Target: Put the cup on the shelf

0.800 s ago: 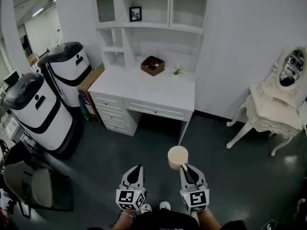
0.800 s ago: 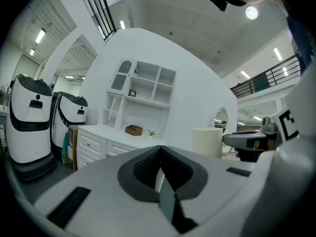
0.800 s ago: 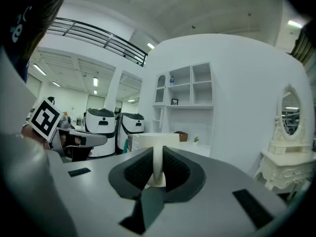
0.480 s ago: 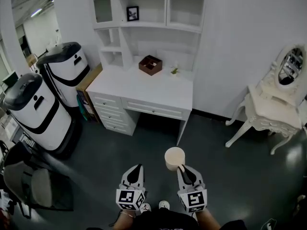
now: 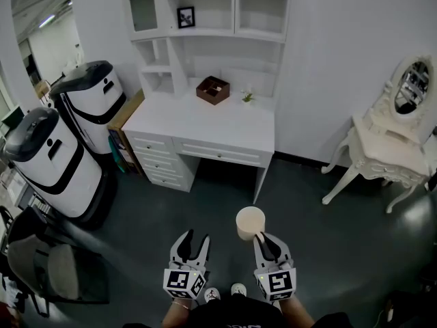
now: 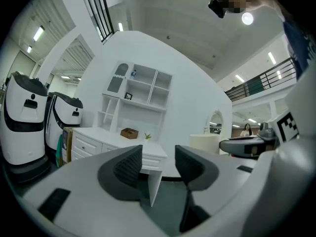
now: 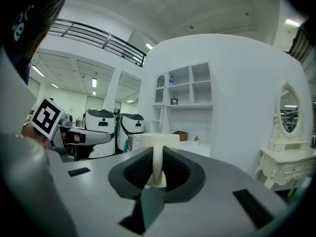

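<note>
Head view, looking steeply down: the right hand-held gripper (image 5: pixel 263 238) holds a cream cylindrical cup (image 5: pixel 250 223) upright above the dark grey floor (image 5: pixel 171 210), well short of the white desk surface (image 5: pixel 205 125). Right gripper view shows the jaws closed narrow on the cup's thin handle (image 7: pixel 157 164), the cup body (image 7: pixel 158 140) just beyond the pads.

The left hand-held gripper (image 5: pixel 196 238) is beside it, empty, its jaws standing apart with only floor and desk seen between them in the left gripper view (image 6: pixel 159 164). Half a second ago those jaws were together; now they are spread. The cup sits almost where it was in frame, and the desk has slid slightly upward.

Behind the desk rises a white shelf unit (image 5: pixel 235 9) holding a small black-framed picture (image 5: pixel 185 17). A brown open box (image 5: pixel 213 89) and a small green plant (image 5: pixel 247 98) stand on the surface. Two white-and-black rounded machines (image 5: pixel 92 94) stand at left; a cream dressing table with oval mirror (image 5: pixel 386 156) stands at right.

Each gripper's cube bears black-and-white square markers (image 5: pixel 278 283); they spell out no words.
</note>
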`<state>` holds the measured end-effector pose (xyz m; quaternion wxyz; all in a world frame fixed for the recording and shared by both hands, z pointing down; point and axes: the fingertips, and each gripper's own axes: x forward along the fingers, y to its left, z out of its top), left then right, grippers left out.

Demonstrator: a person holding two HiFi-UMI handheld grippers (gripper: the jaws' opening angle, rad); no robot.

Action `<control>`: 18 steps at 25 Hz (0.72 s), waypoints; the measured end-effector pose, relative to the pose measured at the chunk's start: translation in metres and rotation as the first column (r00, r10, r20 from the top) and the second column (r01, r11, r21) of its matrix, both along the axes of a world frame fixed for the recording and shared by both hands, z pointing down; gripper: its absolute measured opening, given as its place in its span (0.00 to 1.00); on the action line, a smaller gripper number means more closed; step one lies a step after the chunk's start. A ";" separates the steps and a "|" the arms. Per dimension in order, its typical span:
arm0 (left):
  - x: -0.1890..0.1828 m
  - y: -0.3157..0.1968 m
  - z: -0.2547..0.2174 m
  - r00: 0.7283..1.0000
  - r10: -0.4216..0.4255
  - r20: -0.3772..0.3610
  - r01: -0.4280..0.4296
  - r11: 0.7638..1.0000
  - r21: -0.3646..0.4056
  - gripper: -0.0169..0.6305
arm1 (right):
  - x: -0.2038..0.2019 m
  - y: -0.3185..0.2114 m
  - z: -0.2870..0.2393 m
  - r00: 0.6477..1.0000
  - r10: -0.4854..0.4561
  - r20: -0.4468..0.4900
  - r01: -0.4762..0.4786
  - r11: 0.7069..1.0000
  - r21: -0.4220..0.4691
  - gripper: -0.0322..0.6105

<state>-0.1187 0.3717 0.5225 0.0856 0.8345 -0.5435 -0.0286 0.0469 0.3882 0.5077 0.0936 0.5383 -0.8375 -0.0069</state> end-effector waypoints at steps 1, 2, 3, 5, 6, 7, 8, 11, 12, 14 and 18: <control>-0.002 -0.001 0.001 1.000 0.005 0.000 -0.005 1.000 -0.004 0.36 | -0.002 0.000 -0.001 1.000 0.006 -0.001 -0.006 1.000 0.001 0.14; -0.004 -0.002 0.002 1.000 0.008 0.001 -0.008 1.000 -0.011 0.43 | -0.003 0.001 -0.002 1.000 0.012 -0.002 -0.012 1.000 0.001 0.14; -0.006 -0.002 0.003 1.000 0.011 0.004 -0.011 1.000 -0.018 0.47 | -0.004 0.001 -0.001 1.000 0.018 -0.001 -0.018 1.000 0.002 0.14; -0.012 -0.003 0.006 1.000 0.017 0.009 -0.017 1.000 -0.024 0.50 | -0.008 0.001 0.000 0.999 0.034 0.002 -0.034 0.999 0.006 0.14; -0.016 -0.004 0.007 1.000 0.020 0.011 -0.019 1.000 -0.023 0.50 | -0.010 0.001 0.002 0.999 0.041 0.002 -0.041 0.999 0.009 0.14; -0.020 -0.005 0.007 1.000 0.022 0.013 -0.022 1.000 -0.021 0.50 | -0.013 0.001 0.002 0.999 0.046 0.004 -0.046 0.999 0.012 0.14; -0.023 -0.006 0.008 1.000 0.026 0.014 -0.026 0.999 -0.019 0.50 | -0.017 0.001 0.002 0.999 0.051 0.005 -0.051 0.999 0.015 0.14; -0.032 -0.007 0.010 0.999 0.036 0.006 -0.036 0.999 -0.022 0.50 | -0.026 0.003 0.003 0.998 0.059 0.005 -0.059 0.998 0.024 0.14; -0.035 -0.006 0.012 0.999 0.037 0.003 -0.037 0.999 -0.025 0.50 | -0.029 0.003 0.003 0.998 0.059 0.006 -0.059 0.998 0.026 0.14; -0.038 -0.006 0.016 0.999 0.038 0.002 -0.038 0.999 -0.035 0.50 | -0.033 0.003 0.004 0.998 0.056 0.005 -0.056 0.998 0.026 0.14; -0.042 -0.010 0.023 0.999 0.038 0.010 -0.037 0.998 -0.055 0.50 | -0.040 -0.007 0.009 0.999 0.042 0.001 -0.042 0.999 0.021 0.14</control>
